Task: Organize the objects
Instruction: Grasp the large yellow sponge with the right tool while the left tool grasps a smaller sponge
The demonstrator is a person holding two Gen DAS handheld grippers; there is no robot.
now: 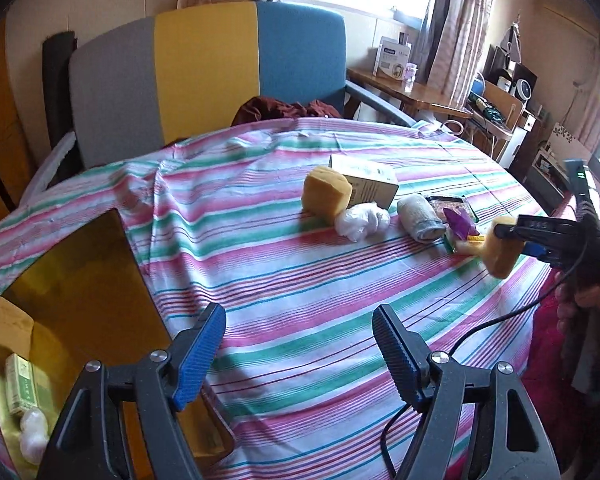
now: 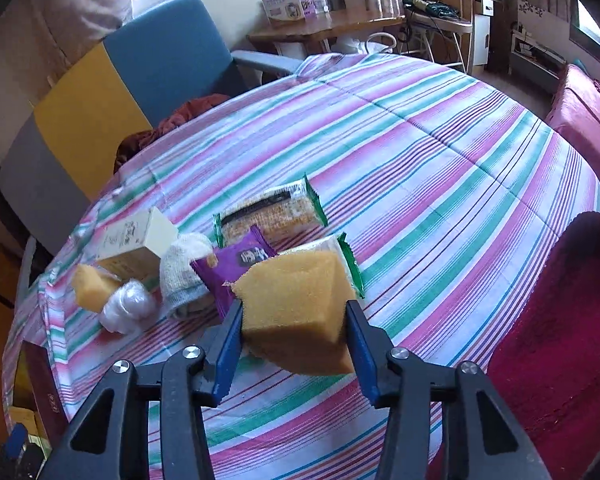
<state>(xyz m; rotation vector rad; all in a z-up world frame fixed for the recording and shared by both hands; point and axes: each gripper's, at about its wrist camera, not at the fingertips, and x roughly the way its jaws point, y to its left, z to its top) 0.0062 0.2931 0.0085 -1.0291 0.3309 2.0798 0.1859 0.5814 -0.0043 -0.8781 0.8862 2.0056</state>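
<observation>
My right gripper [image 2: 294, 316] is shut on a yellow sponge [image 2: 300, 312] and holds it above the striped tablecloth [image 2: 420, 184]; it also shows in the left wrist view [image 1: 500, 252]. A second yellow sponge [image 1: 326, 196], a cream box [image 1: 366, 178], a white plastic wad [image 1: 362, 220], a rolled grey cloth [image 1: 420, 216], a purple packet [image 1: 458, 222] and green-edged snack packs [image 2: 272, 212] lie in a cluster on the table. My left gripper [image 1: 300, 344] is open and empty over the near part of the table.
An open yellow-lined box [image 1: 72, 280] at the table's left edge holds a green packet [image 1: 22, 384] and a white wad [image 1: 34, 432]. A grey, yellow and blue chair [image 1: 204, 76] stands behind the table. A red cloth [image 2: 560, 320] lies at the right.
</observation>
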